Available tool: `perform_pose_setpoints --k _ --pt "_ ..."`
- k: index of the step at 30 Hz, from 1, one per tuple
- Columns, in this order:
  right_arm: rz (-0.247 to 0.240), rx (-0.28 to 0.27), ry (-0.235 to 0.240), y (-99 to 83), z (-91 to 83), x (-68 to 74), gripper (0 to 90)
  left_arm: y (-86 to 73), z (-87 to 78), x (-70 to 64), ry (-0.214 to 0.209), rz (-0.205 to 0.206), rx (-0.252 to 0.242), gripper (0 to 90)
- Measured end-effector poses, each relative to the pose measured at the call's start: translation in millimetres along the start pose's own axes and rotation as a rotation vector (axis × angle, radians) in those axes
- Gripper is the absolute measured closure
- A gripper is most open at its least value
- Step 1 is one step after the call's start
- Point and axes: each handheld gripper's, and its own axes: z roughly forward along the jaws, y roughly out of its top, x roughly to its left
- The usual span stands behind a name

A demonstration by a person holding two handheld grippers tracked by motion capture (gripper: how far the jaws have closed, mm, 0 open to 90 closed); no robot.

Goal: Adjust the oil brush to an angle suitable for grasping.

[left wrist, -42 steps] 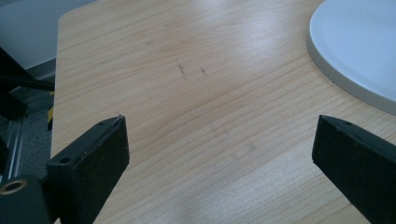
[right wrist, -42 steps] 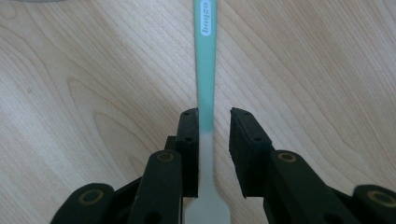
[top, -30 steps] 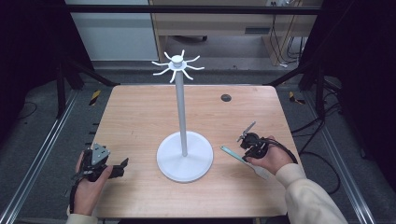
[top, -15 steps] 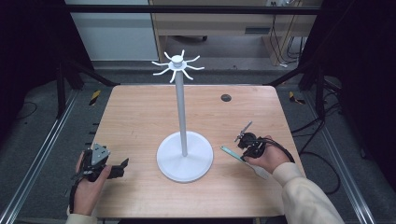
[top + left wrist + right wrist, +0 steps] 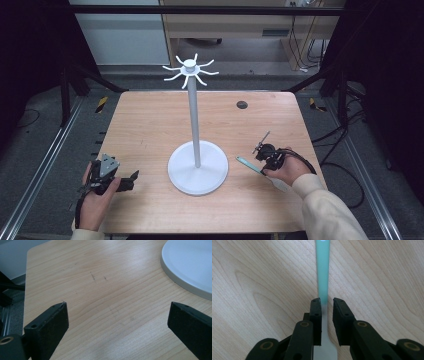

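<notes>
I see a thin utensil (image 5: 248, 165), pale teal along its handle and whitish at its wider end, lying flat on the wood right of centre in the high view, angled from upper left to lower right, just beside the white stand (image 5: 197, 167). In the right gripper view its handle (image 5: 322, 270) runs up the middle of the frame. The stand is upright at centre frame: round base, slim pole, curved hooks on top.

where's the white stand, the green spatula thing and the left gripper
white stand (image 5: 198, 172), high view, on its round base.
green spatula (image 5: 322, 270), right gripper view, on its green handle, ahead of the jaws.
left gripper (image 5: 131, 178), high view, between its open jaw tips, near the table's front left.
</notes>
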Motion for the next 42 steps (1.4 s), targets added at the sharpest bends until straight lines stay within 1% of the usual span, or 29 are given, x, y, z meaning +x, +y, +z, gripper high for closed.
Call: perform_pose_setpoints --k 1,2,3,4,5,6,7,8,9,10,20,22,26,27,29,30,32,33,34,35,36,37,38,39,40,41,42 --pt "0.008 0.006 0.003 0.5 1.2 0.7 78.3 0.1 0.2 -0.5 -0.003 0.005 0.003 2.9" --pt "-0.002 0.007 0.003 1.1 2.3 0.1 78.2 0.1 0.2 -0.5 -0.003 0.005 0.003 2.9" --pt "0.002 0.010 0.007 1.3 3.1 0.4 78.2 0.0 0.2 -0.5 -0.003 0.005 0.003 2.9" --pt "-0.014 0.008 0.005 1.2 4.3 -0.2 78.2 -0.1 0.2 -0.3 -0.002 0.004 0.001 2.9" --pt "0.001 0.016 0.011 1.9 4.8 0.9 78.2 -0.1 0.2 -0.3 -0.002 0.004 0.001 2.9" --pt "-0.008 0.017 0.013 2.3 6.1 0.6 78.3 -0.2 0.2 -0.1 -0.003 0.001 0.000 2.9" --pt "-0.002 0.021 0.016 2.5 6.9 1.2 78.4 -0.3 0.2 0.1 -0.002 0.001 0.001 2.9" --pt "-0.016 0.024 0.010 2.5 7.8 0.6 78.9 -0.3 0.2 0.0 -0.003 0.002 0.002 2.9" --pt "-0.016 0.024 0.010 2.5 7.8 0.6 78.9 -0.3 0.2 0.0 -0.003 0.002 0.002 2.9" --pt "-0.005 0.029 0.016 3.0 8.0 1.2 79.3 -0.2 0.3 -0.2 -0.003 0.002 0.004 2.9" --pt "-0.003 0.044 0.015 4.3 10.9 0.8 82.0 -0.2 1.0 -1.3 -0.005 0.007 0.008 2.9" --pt "-0.016 0.043 0.016 4.4 11.0 0.6 82.4 -0.1 1.0 -1.4 -0.005 0.007 0.008 2.9" --pt "-0.011 0.039 0.020 4.5 10.1 1.1 82.6 -0.2 1.0 -1.4 -0.004 0.007 0.008 2.9" --pt "-0.019 0.032 0.021 4.0 9.0 0.3 82.6 -0.3 1.0 -1.1 -0.004 0.008 0.010 2.9" --pt "-0.009 0.025 0.025 3.3 7.1 0.4 82.6 -0.4 1.1 -0.9 -0.004 0.007 0.010 2.9" --pt "-0.002 0.006 0.027 1.7 1.9 -0.5 82.6 -0.4 1.1 -0.8 -0.004 0.007 0.011 2.9" --pt "0.016 -0.012 0.024 0.7 -5.6 0.0 82.6 -0.4 1.1 -0.8 -0.004 0.007 0.011 2.9" --pt "0.018 -0.031 0.024 0.0 -10.2 -0.6 82.6 -0.4 0.9 -0.7 -0.003 0.006 0.010 2.9" --pt "0.018 -0.031 0.024 0.0 -10.2 -0.6 82.6 -0.4 0.9 -0.7 -0.003 0.006 0.010 2.9" --pt "0.019 -0.083 0.030 -0.7 -21.3 -1.0 82.6 -0.4 0.9 -0.6 -0.003 0.007 0.011 2.9" --pt "0.031 -0.106 0.028 -0.4 -27.8 0.1 82.6 -0.5 0.9 -0.3 -0.004 0.005 0.010 2.9" --pt "0.031 -0.106 0.028 -0.4 -27.8 0.1 82.6 -0.5 0.9 -0.3 -0.004 0.005 0.010 2.9" --pt "0.026 -0.131 0.020 0.2 -34.9 0.5 82.6 -0.5 0.9 -0.2 -0.005 0.005 0.010 2.9" --pt "0.029 -0.184 0.011 2.0 -50.6 2.6 82.6 -0.6 0.9 -0.1 -0.005 0.004 0.010 2.9" --pt "0.024 -0.208 0.003 2.8 -57.0 3.1 82.7 -0.7 0.9 0.0 -0.005 0.003 0.010 2.9" --pt "0.024 -0.208 0.003 2.8 -57.0 3.1 82.7 -0.8 0.6 0.5 -0.006 0.004 0.012 2.9" --pt "0.029 -0.253 -0.002 4.0 -67.8 3.9 82.7 -1.0 0.6 0.6 -0.007 0.001 0.011 2.8"
